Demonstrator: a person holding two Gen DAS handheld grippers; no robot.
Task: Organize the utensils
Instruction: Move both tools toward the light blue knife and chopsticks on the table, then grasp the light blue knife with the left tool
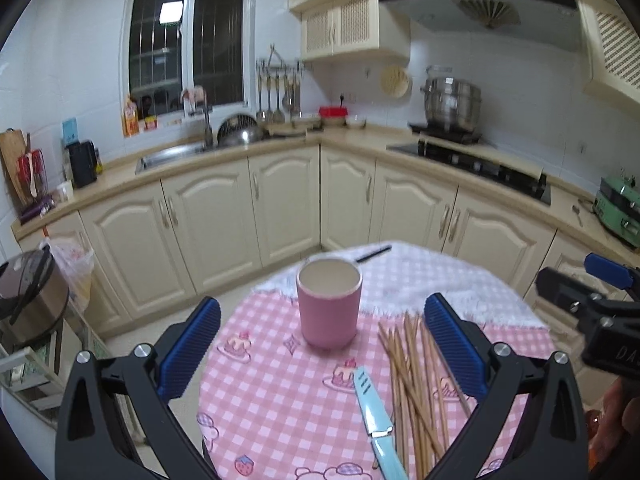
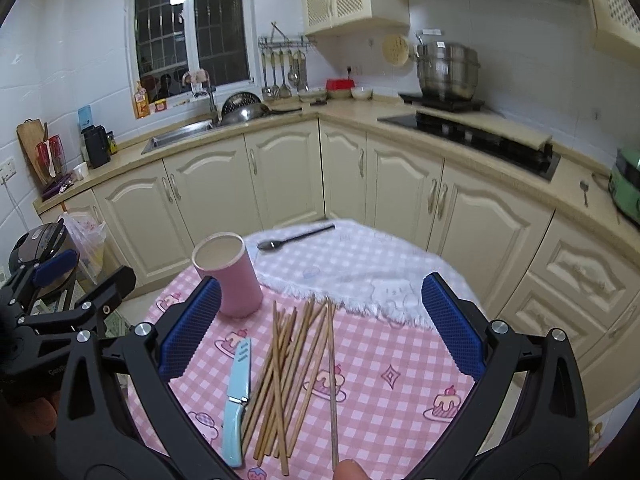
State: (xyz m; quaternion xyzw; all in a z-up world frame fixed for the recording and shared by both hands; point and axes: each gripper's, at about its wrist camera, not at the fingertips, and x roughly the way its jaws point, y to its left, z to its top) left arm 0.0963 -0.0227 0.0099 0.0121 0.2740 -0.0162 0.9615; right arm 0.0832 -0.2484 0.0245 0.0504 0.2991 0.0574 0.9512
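Note:
A pink cup [image 1: 329,303] [image 2: 229,276] stands upright and empty on a small round table with a pink checked cloth [image 1: 280,392] [image 2: 384,360]. Several wooden chopsticks [image 1: 416,384] [image 2: 296,372] lie in a loose pile beside a light-blue knife [image 1: 372,408] [image 2: 237,396]. A dark spoon [image 2: 294,238] lies on the far white cloth; only its handle [image 1: 374,254] shows in the left wrist view. My left gripper [image 1: 320,352] is open and empty, above the table before the cup. My right gripper [image 2: 320,328] is open and empty, above the chopsticks.
Cream kitchen cabinets [image 1: 280,200] run behind the table, with a sink [image 1: 172,156] and a stove [image 1: 480,164] on the counter. A rice cooker [image 1: 28,296] stands on a rack to the left. A white fringed cloth [image 2: 360,276] covers the table's far part.

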